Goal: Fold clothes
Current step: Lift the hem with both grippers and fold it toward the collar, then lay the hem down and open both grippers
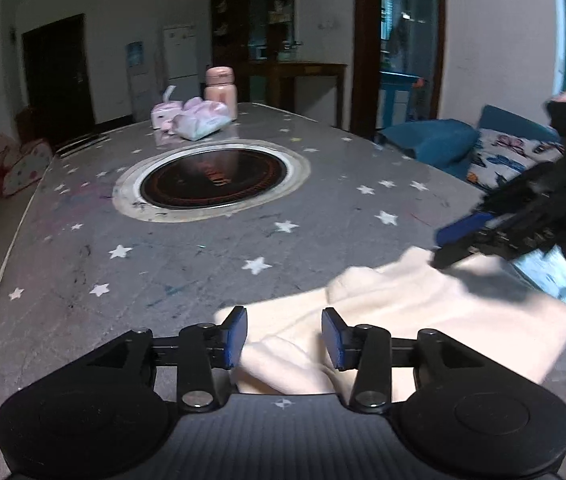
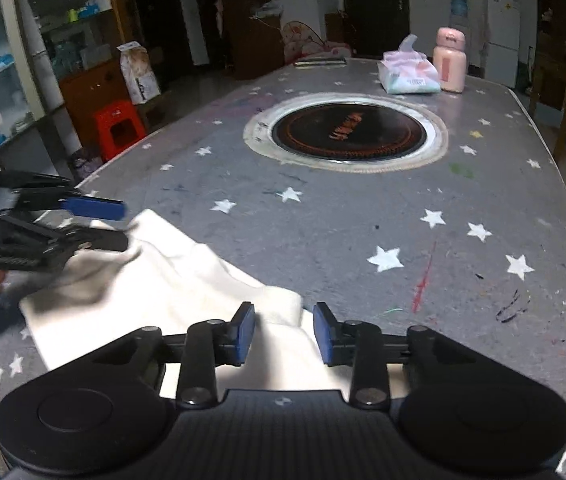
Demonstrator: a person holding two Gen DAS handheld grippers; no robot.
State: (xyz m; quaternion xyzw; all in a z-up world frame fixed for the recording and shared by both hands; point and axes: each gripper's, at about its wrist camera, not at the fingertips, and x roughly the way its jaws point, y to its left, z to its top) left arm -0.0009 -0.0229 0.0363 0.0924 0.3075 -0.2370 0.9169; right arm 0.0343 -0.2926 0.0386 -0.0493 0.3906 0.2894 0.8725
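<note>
On the near edge of the counter (image 2: 323, 216) lies a cream cloth (image 2: 171, 276), rumpled and partly folded over itself, with both grippers at it. From its own camera, the left gripper (image 1: 284, 338) has its blue-padded fingers (image 1: 236, 338) partly apart, a soft fold of the cloth lying between them; neither pad presses on it. The right gripper (image 2: 283, 334) stands the same way, fingers (image 2: 245, 334) a little narrower, astride a raised ridge of cloth without pinching it. Each gripper shows in the other's view, its tips over the cloth's far corner. Further back a round black hob (image 2: 347, 130) is set into the star-patterned surface. Beyond it stand a tissue pack (image 2: 409, 74) and, just beside it, a pink bottle (image 2: 449, 60).
</note>
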